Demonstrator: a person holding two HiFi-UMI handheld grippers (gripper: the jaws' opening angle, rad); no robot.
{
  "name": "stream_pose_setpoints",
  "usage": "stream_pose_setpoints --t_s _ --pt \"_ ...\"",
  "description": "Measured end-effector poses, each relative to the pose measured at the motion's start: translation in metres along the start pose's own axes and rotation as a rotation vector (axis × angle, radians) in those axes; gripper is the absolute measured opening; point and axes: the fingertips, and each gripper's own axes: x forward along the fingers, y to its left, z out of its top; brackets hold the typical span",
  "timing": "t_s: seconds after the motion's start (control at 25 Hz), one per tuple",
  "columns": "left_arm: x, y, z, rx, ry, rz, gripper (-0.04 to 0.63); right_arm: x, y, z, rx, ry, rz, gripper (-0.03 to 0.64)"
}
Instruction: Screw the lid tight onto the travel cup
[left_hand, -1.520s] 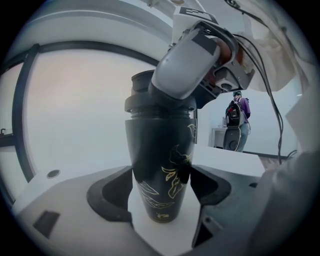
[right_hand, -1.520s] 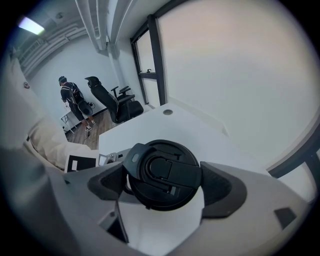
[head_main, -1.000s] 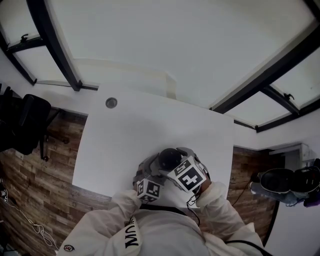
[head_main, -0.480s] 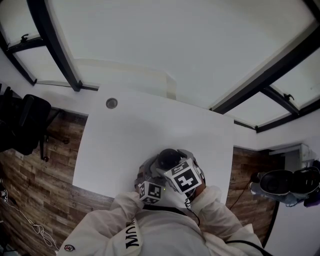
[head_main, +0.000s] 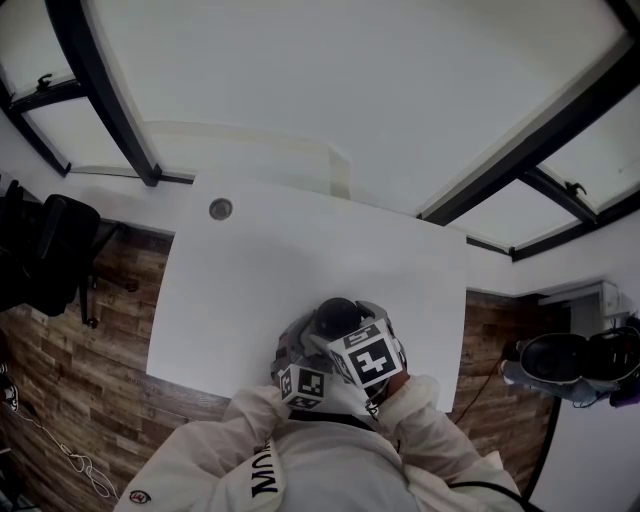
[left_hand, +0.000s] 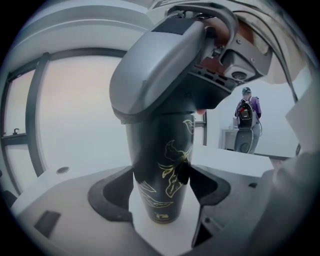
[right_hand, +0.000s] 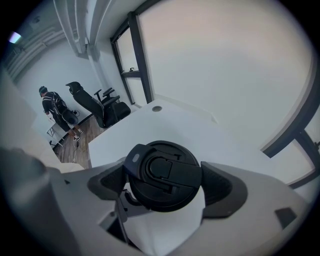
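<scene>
Your left gripper (left_hand: 159, 192) is clamped on the travel cup (left_hand: 157, 150), which stands upright on the white surface (head_main: 300, 260) near you. Your right gripper (right_hand: 165, 185) is closed around the lid (right_hand: 162, 170) on the cup's top

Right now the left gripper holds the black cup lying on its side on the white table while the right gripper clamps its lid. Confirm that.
Not quite: the cup stands upright on the white table, as the left gripper view shows. The left gripper does hold it and the right gripper clamps its lid.
</scene>
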Motion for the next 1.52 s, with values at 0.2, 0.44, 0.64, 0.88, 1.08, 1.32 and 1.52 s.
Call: stream_pose_setpoints --t_s 0.2,0.44,0.64,0.88,1.08,1.32,1.52 --pt "0.0 -0.002 0.0 0.007 0.001 -0.022 0.359 -0.003 0.001 -0.002 -0.021 -0.039 0.059 0.433" --pt "0.0 -0.002 -0.001 0.002 0.007 -0.03 0.359 -0.002 0.001 -0.001 -0.02 -0.067 0.051 0.434" --pt "0.001 -0.003 0.001 0.001 0.009 -0.031 0.359 -0.001 0.001 -0.003 -0.01 -0.03 0.057 0.456" --pt "-0.001 0.0 0.0 0.0 0.008 -0.035 0.359 -0.015 0.006 -0.001 -0.056 -0.046 0.079 0.457" --pt "-0.001 -0.002 0.0 0.007 0.013 -0.048 0.359 -0.039 -0.006 0.003 -0.131 -0.207 0.071 0.456" --pt "-0.001 -0.002 0.0 0.023 0.021 -0.073 0.36 -0.048 0.001 -0.002 -0.373 -0.443 0.125 0.454" --pt "0.002 -0.004 0.001 0.024 0.03 -0.08 0.36 -0.038 -0.001 -0.011 -0.41 -0.502 0.264 0.454"
